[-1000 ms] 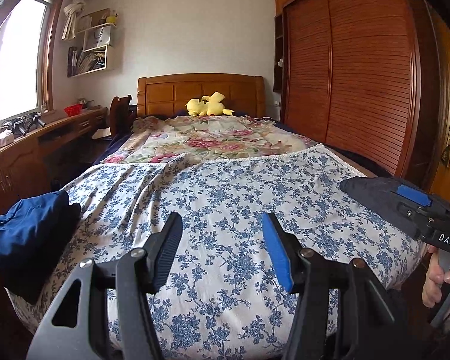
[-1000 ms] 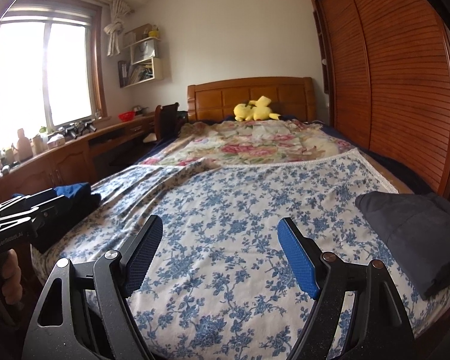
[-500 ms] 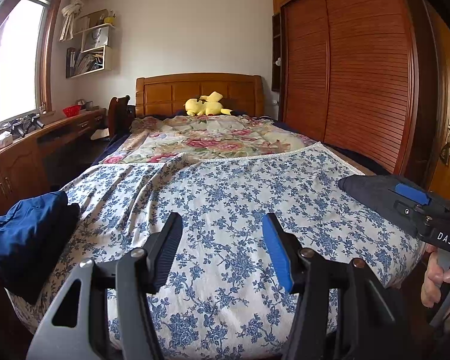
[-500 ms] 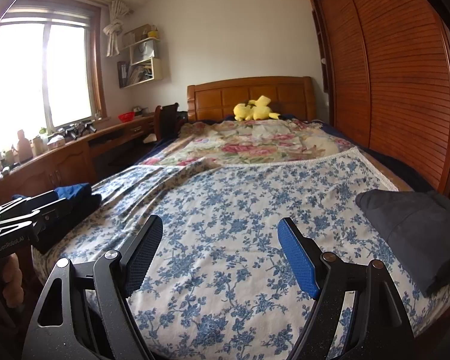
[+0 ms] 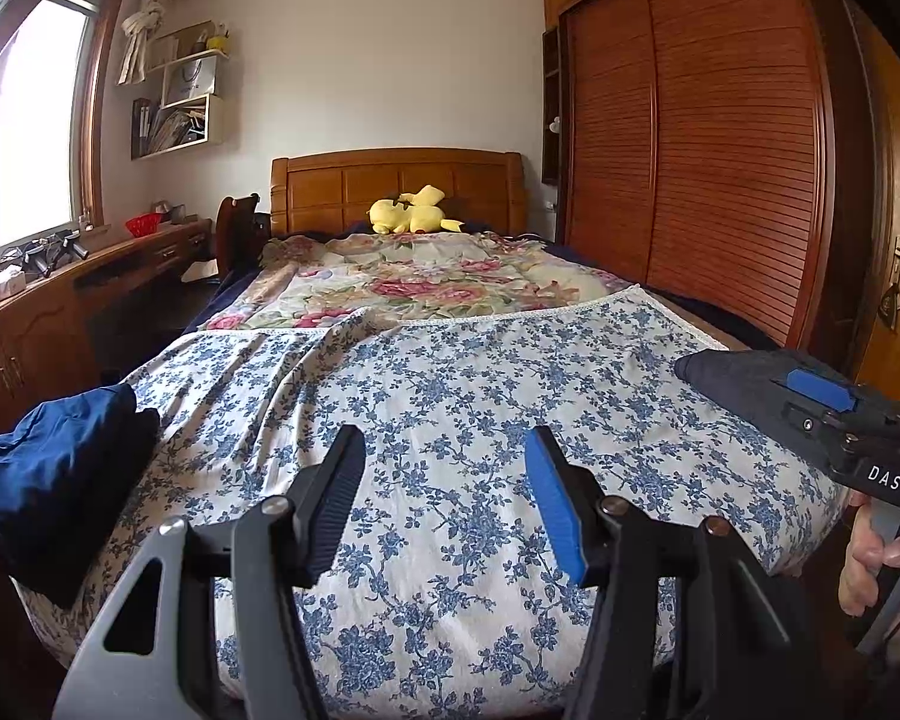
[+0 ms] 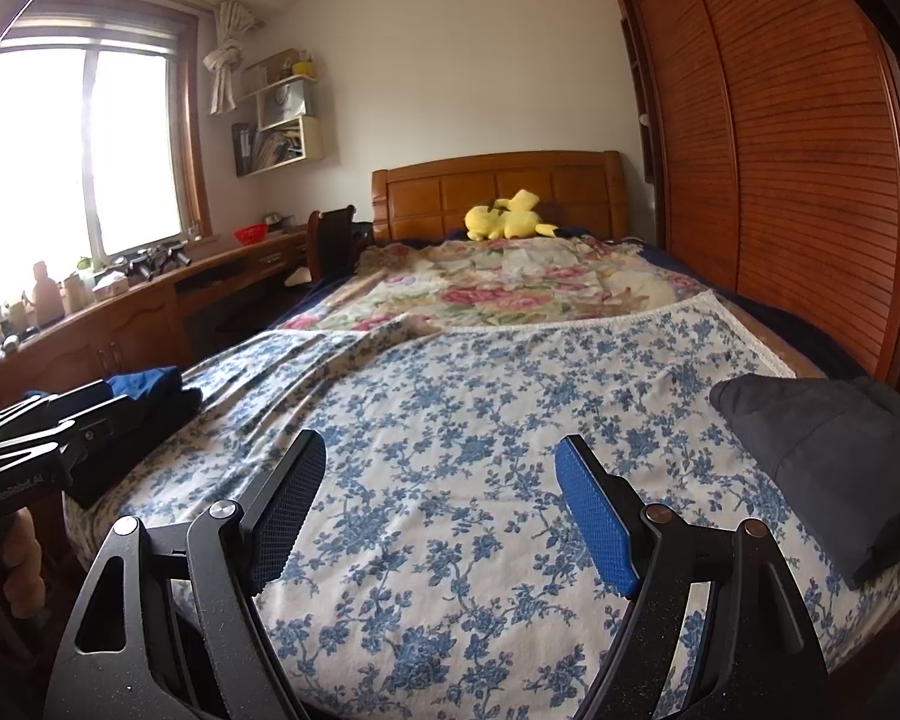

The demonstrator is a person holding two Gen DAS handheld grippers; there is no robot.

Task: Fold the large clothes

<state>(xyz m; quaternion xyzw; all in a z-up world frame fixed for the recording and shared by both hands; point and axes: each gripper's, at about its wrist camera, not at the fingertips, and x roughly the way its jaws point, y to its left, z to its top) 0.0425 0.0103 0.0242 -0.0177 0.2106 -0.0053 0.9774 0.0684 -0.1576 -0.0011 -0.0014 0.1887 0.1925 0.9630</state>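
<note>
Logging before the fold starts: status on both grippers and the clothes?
Left gripper open, empty. Right gripper open, empty. Folded dark grey garment at right bed edge, blue garment at left, both untouched. Floral sheet between them bare.

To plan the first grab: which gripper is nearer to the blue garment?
Left. The blue garment lies just beside the left gripper; the right gripper is across the bed.
</note>
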